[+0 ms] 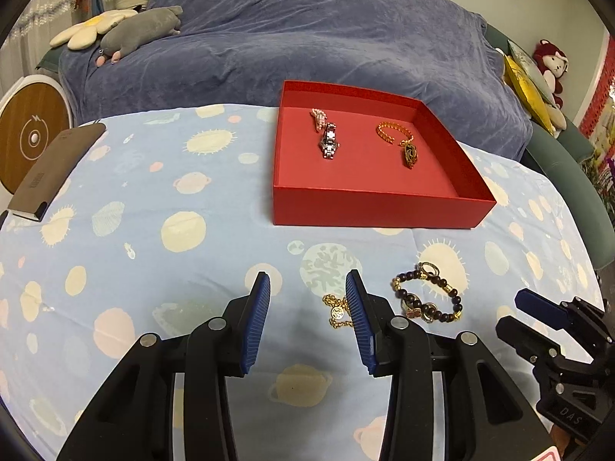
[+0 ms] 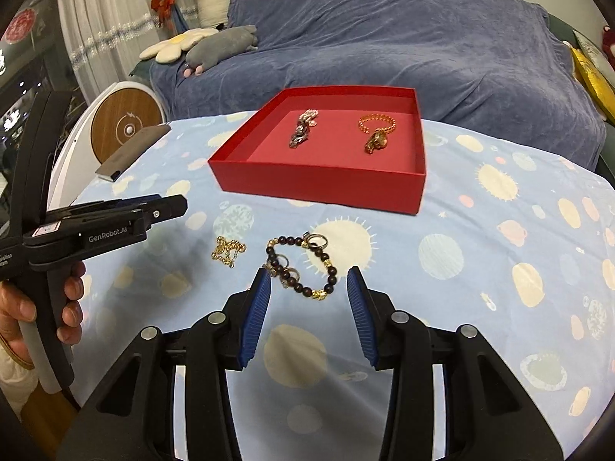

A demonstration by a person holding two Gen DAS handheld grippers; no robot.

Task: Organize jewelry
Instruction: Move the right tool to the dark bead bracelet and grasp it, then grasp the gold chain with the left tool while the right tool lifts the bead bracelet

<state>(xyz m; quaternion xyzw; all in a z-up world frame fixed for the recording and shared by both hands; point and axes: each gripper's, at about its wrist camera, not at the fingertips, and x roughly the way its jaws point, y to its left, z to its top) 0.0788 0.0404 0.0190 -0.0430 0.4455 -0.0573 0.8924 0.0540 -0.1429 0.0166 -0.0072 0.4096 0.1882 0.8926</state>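
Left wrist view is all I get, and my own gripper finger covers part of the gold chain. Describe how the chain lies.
Observer: The gold chain lies bunched in a small heap on the cloth, clear of the bead bracelet to its right.
Operator: Now report the right gripper. I see only its edge.
Observer: The right gripper is open. The bracelet's near half shows between its fingertips, and the pads do not press on it.
Operator: Check my left gripper from outside.
Observer: The left gripper hangs to the left of the chain, apart from it, held by a hand.
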